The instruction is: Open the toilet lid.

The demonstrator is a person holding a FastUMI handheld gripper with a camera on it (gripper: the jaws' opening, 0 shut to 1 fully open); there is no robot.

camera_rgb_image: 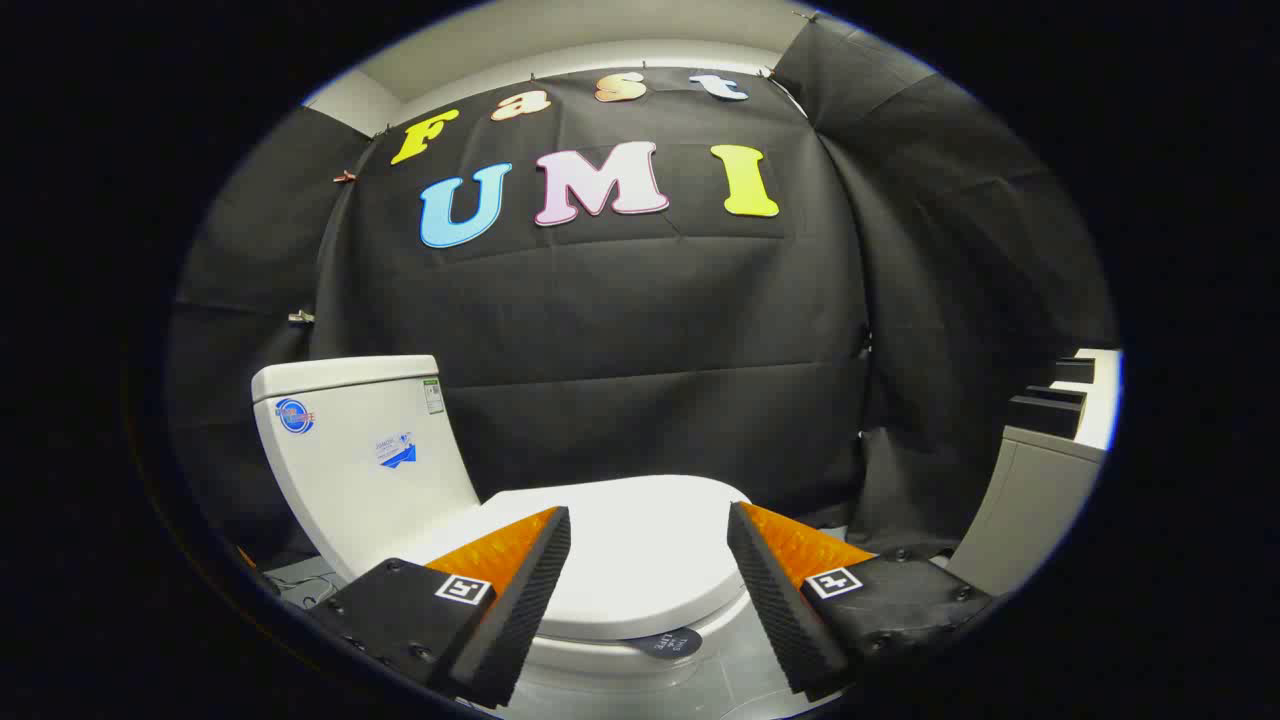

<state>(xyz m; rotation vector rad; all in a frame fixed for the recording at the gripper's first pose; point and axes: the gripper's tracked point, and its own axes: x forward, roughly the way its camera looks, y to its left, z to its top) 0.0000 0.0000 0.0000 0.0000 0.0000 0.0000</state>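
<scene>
1. The gripper (pixel 648 570) hangs above the toilet, its fingers spread wide apart and holding nothing.
2. The toilet lid (pixel 640 560) lies shut, flat on the bowl, between and just beyond the fingers, with the tank (pixel 350 450) behind to the left.
3. It looks rigid, smooth and probably slippery, hinged at the tank end.
4. Best hold, I judge: the front lip nearest the fingers, lifted upward from beneath.

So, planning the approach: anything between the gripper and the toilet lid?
Nothing. In the gripper view the open gripper frames the closed toilet lid, with no object in the gap.
</scene>
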